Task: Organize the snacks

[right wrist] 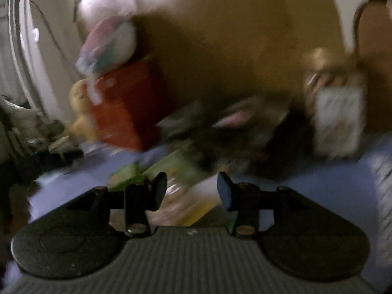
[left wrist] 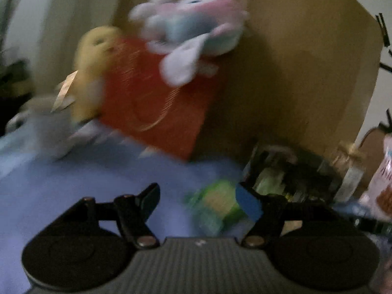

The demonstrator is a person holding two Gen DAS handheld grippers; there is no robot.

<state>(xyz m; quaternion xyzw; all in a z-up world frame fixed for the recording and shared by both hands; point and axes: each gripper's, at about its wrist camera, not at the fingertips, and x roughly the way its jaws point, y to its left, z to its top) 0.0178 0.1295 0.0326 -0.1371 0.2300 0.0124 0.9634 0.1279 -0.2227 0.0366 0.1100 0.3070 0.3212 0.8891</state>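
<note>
Left wrist view: the left gripper (left wrist: pixel 198 196) is spread and empty; the blurred green-and-yellow snack packet (left wrist: pixel 215 203) lies on the lilac bedsheet (left wrist: pixel 73 178), just ahead, nearer its blue-padded finger.

Right wrist view: the right gripper (right wrist: pixel 192 191), released, has that packet (right wrist: pixel 156 169) left of centre; only here a yellowish wrapper (right wrist: pixel 193 208) shows between the jaws, apparently ungripped.

A pastel plush toy (left wrist: pixel 191 31) sits atop a red box (left wrist: pixel 156 98), apparently beside a yellow plush (left wrist: pixel 94 71).
</note>
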